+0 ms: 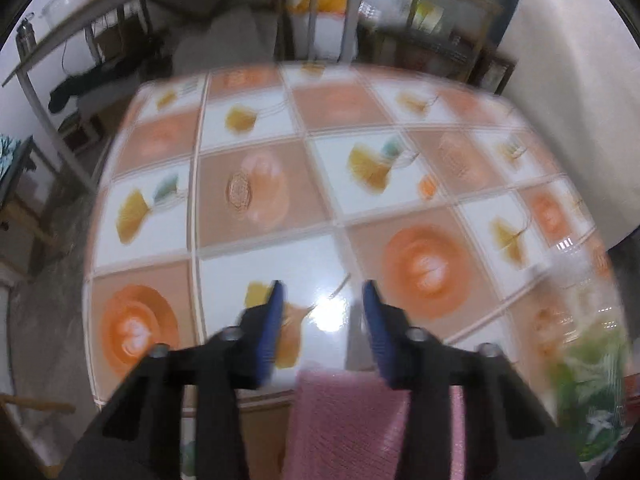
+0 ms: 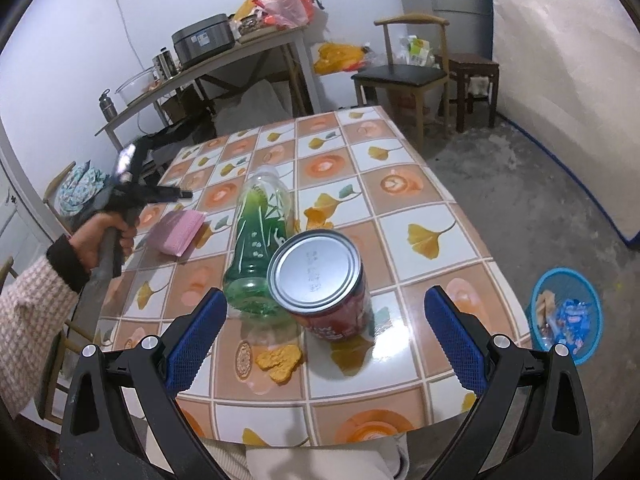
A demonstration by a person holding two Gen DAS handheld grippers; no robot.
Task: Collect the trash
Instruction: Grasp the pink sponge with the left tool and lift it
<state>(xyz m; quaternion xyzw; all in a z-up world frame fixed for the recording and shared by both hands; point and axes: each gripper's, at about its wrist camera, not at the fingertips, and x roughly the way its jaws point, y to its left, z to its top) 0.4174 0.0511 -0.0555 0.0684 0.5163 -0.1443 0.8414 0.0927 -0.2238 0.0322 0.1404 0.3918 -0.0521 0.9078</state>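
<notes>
A red can (image 2: 325,280) with a silver top stands on the tiled table (image 2: 420,224), and a green plastic bottle (image 2: 258,240) lies beside it on its left. My right gripper (image 2: 324,334) is open and empty, hovering just in front of the can. Orange scraps (image 2: 280,360) lie near the front edge. My left gripper (image 1: 323,296) is open and empty above a pink cloth (image 1: 340,420); it also shows in the right wrist view (image 2: 182,194) over the cloth (image 2: 176,232). The bottle shows blurred at the left wrist view's right edge (image 1: 588,368).
A blue trash basket (image 2: 566,312) holding wrappers stands on the floor to the table's right. A chair (image 2: 404,76) and a stool (image 2: 474,80) stand behind the table. A long side table (image 2: 208,64) with a cooker and bags is at the back left.
</notes>
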